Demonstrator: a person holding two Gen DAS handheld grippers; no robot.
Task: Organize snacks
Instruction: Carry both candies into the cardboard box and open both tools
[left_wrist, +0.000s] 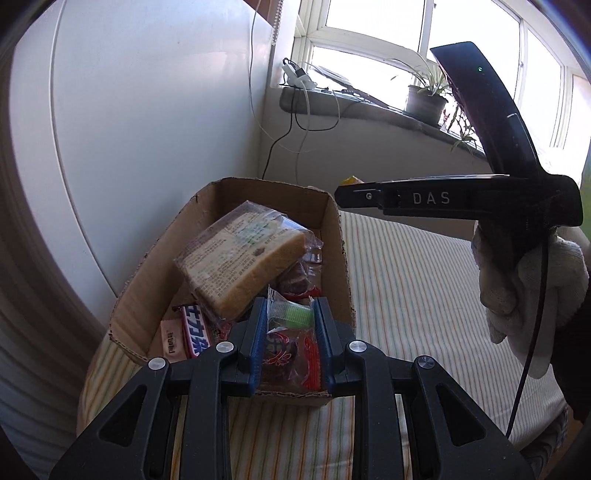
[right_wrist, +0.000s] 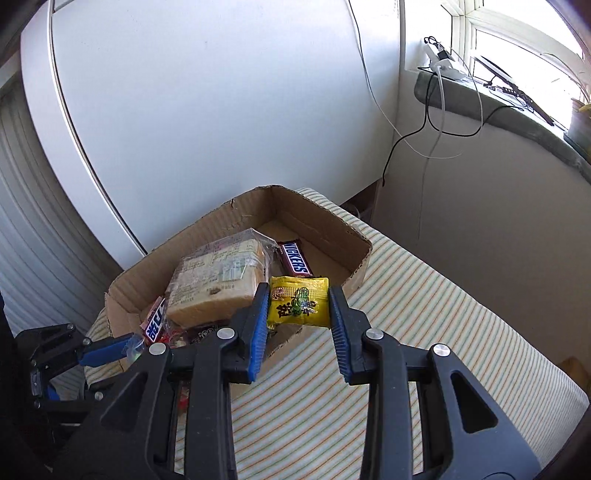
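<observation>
A cardboard box (left_wrist: 144, 273) (right_wrist: 317, 206) sits on the striped cloth and holds snacks: a wrapped bread slice (left_wrist: 240, 254) (right_wrist: 218, 284), a Snickers bar (right_wrist: 293, 260), a blue and white bar (left_wrist: 197, 328) and others. My left gripper (left_wrist: 290, 314) is shut on a small clear packet with green inside (left_wrist: 290, 315), over the box's near end. My right gripper (right_wrist: 299, 306) is shut on a yellow snack packet (right_wrist: 299, 304), above the box's near right edge. The left gripper (right_wrist: 107, 349) shows at the lower left of the right wrist view.
A white cabinet (right_wrist: 184, 110) stands behind the box. A windowsill (left_wrist: 369, 107) with cables and a potted plant (left_wrist: 424, 103) is at the back right. The striped cloth (right_wrist: 424, 332) stretches right of the box. The gloved hand holding the right gripper (left_wrist: 524, 288) is at the right.
</observation>
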